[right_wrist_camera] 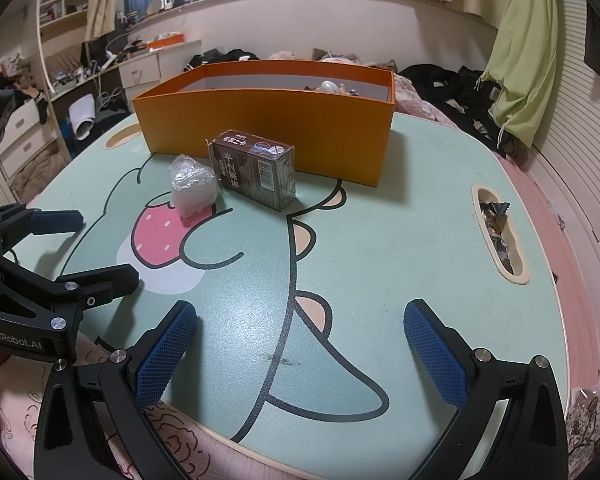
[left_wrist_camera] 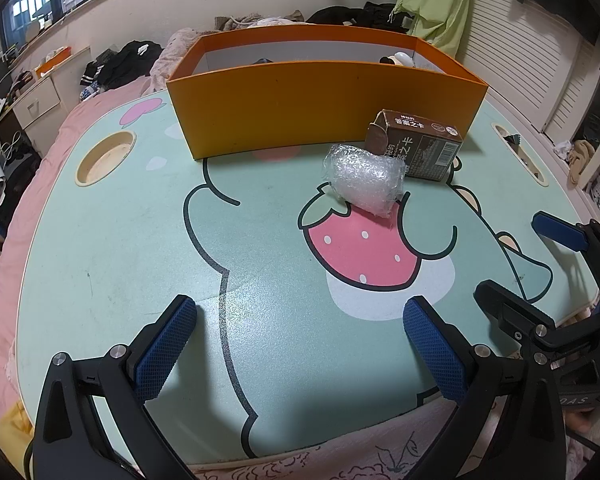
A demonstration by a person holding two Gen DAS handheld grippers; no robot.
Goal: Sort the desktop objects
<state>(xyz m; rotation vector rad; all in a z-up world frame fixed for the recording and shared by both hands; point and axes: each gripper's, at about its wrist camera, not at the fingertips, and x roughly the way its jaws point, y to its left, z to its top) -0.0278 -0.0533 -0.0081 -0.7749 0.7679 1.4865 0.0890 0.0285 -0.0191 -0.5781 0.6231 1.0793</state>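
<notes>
Each black plastic claw, left (left_wrist_camera: 300,344) and right (right_wrist_camera: 300,344), carries two angular fingers faced with blue cross-hatched rubber pads (left_wrist_camera: 162,350), pinned by round silver screws (left_wrist_camera: 118,351). White "GenRobot.AI" lettering (right_wrist_camera: 12,344) marks the left body.

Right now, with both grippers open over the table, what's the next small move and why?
Probably ease the left gripper forward toward the bubble-wrap bundle. It lies loose on the table, nearest that gripper, in front of the orange box. The brown carton sits beside it; the right gripper is also open and holds nothing.
</notes>
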